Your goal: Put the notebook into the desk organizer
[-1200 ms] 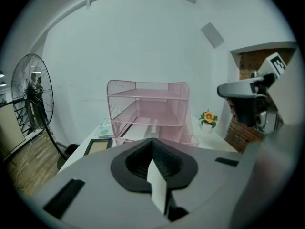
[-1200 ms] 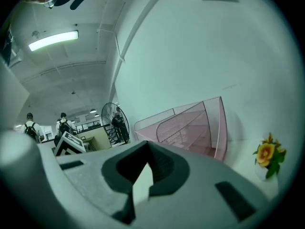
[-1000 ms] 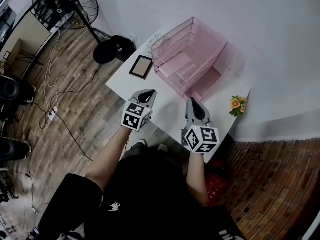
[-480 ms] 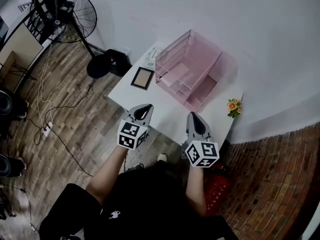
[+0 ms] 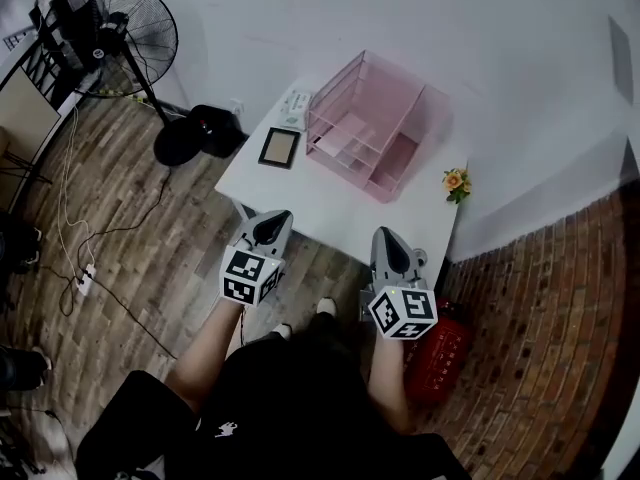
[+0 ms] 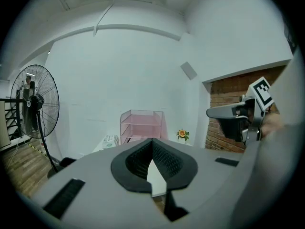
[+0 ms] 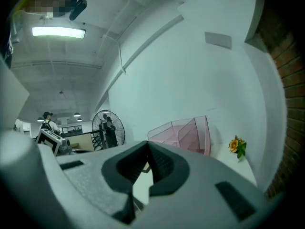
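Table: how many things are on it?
4: the organizer at the back, the notebook left of it, a white packet beyond the notebook, a flower at the right end. The organizer may hide more.

Open industrial-style workspace, lab or studio: pedestal fan, wood-plank floor with loose cables, brick wall, small white table against white wall, strip light on high bare ceiling

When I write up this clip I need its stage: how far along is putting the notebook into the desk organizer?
Done: nothing yet. The notebook lies on the table beside the pink desk organizer, not in it. In hand: nothing; the left gripper and right gripper hover near the table's front edge, jaws shut and empty. Left: reach, grasp, insert.
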